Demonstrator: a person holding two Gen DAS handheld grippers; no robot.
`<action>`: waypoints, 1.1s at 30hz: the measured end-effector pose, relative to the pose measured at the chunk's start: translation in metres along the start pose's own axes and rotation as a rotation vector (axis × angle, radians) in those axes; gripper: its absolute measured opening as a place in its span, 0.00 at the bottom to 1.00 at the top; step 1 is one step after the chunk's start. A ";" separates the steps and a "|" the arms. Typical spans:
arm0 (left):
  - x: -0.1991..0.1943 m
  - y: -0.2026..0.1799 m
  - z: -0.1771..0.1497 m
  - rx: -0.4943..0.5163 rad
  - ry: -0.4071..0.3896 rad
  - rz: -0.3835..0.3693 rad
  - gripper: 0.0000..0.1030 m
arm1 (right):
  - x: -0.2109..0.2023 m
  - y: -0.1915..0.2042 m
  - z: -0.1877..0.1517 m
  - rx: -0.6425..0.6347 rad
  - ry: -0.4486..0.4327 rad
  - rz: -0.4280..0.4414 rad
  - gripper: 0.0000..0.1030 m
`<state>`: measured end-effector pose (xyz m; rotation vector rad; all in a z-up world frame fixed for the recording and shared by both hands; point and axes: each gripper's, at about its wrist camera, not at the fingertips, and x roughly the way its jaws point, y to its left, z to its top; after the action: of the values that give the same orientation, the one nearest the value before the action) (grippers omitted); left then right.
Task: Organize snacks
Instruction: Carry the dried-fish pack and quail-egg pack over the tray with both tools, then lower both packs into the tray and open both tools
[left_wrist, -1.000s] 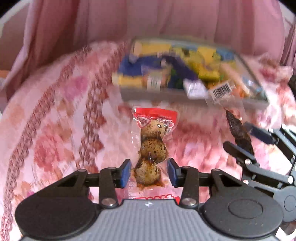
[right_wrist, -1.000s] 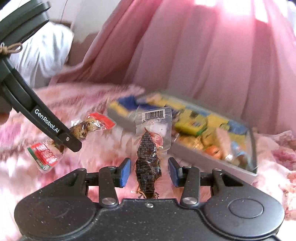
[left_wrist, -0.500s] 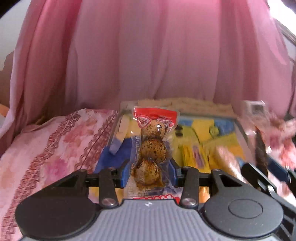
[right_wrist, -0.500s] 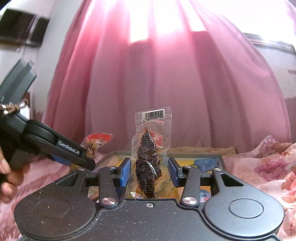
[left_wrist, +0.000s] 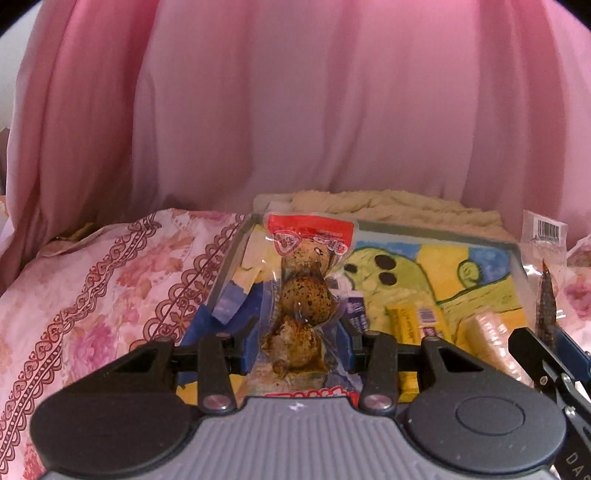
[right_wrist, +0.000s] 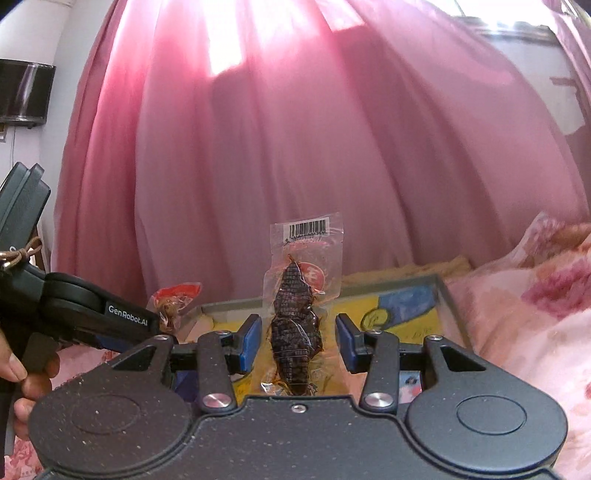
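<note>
Left wrist: egg packet (left_wrist: 303, 295) above tray rim (left_wrist: 436, 230)

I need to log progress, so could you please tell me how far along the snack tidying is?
Done: the tray already holds several packets, such as a yellow bar. In hand: the left gripper carries the speckled egg pack and the right gripper carries the dark jerky pack, both raised over the tray. Left: setting these two down inside.

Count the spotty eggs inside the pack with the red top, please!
3, stacked in the egg pack: one under the red top, one in the middle, one lowest between the left claw's pads. None seem hidden.
</note>
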<state>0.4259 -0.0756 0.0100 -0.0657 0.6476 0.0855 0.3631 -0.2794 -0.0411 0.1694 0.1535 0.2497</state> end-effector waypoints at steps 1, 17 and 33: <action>0.002 0.000 -0.002 0.004 0.002 -0.001 0.45 | 0.003 0.001 -0.001 0.000 0.010 0.003 0.44; 0.014 -0.009 -0.014 0.026 0.004 -0.040 0.46 | 0.020 0.010 -0.014 -0.019 0.078 0.021 0.44; 0.021 -0.002 -0.019 0.009 0.011 -0.039 0.48 | 0.037 0.008 -0.023 -0.005 0.108 0.005 0.45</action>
<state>0.4313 -0.0782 -0.0181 -0.0704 0.6569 0.0443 0.3930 -0.2584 -0.0672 0.1510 0.2599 0.2640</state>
